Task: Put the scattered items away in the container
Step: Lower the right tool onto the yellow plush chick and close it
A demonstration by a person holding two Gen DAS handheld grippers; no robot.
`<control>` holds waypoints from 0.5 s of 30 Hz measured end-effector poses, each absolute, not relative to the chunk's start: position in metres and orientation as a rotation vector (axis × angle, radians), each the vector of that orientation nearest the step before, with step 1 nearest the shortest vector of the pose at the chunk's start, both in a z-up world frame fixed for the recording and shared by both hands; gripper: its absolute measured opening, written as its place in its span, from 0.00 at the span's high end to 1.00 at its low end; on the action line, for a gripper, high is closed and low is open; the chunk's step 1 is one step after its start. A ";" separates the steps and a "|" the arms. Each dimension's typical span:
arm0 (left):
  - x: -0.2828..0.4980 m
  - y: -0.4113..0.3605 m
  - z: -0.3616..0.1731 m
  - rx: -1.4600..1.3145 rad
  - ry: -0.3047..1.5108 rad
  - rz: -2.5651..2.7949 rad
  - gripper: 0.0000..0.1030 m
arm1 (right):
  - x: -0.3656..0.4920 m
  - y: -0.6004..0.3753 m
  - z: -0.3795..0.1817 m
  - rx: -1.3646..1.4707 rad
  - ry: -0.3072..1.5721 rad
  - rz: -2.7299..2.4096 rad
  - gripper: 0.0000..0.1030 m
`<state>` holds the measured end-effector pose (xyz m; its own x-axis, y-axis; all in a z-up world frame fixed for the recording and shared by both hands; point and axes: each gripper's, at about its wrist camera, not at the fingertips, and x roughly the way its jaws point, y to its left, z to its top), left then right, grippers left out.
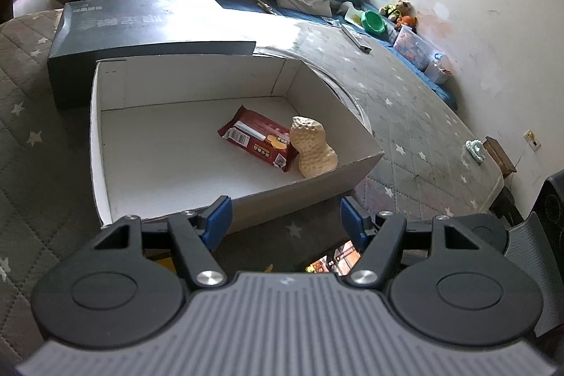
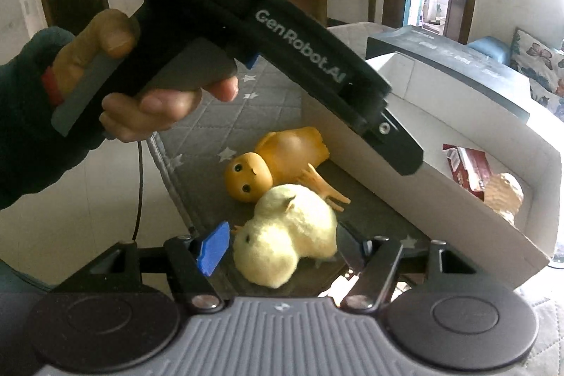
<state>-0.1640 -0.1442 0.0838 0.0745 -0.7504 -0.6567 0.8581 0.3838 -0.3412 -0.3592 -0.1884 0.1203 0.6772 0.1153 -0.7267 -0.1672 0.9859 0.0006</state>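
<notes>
Yellow fluffy chick (image 2: 285, 235), seen only by the right wrist, sits between the right hand-held gripper (image 2: 282, 252)'s spread fingers.

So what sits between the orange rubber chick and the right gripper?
The fluffy pale-yellow chick toy, touching the orange rubber chick, lies between the open right gripper's fingers, per the right wrist view.

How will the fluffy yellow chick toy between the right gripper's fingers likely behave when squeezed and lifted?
The fluffy yellow chick looks plush, so it probably compresses under the right gripper rather than resisting. It likely weighs little for its bulk. Its rounded fuzzy body might slip or rotate in a shallow pinch.
</notes>
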 end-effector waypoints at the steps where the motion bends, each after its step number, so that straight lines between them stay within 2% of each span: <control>1: -0.165 -0.143 0.084 0.151 0.876 -1.220 0.35 | -0.360 -0.187 0.120 -0.070 0.812 0.162 0.34; 5: -0.170 -0.139 0.084 0.163 0.868 -1.247 0.35 | -0.365 -0.186 0.118 -0.067 0.824 0.151 0.35; 7: -0.173 -0.137 0.083 0.175 0.870 -1.259 0.35 | -0.366 -0.186 0.117 -0.053 0.835 0.150 0.40; 13: -0.175 -0.133 0.073 0.214 0.909 -1.259 0.35 | -0.363 -0.184 0.108 -0.022 0.870 0.174 0.41; 15: -0.173 -0.132 0.070 0.210 0.923 -1.262 0.35 | -0.360 -0.183 0.103 -0.021 0.877 0.172 0.45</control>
<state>-0.1728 -0.1324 0.0703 0.0111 -0.7215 -0.6923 0.8783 0.3380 -0.3381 -0.3598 -0.1831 0.1032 0.6269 0.1415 -0.7661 -0.1583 0.9860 0.0526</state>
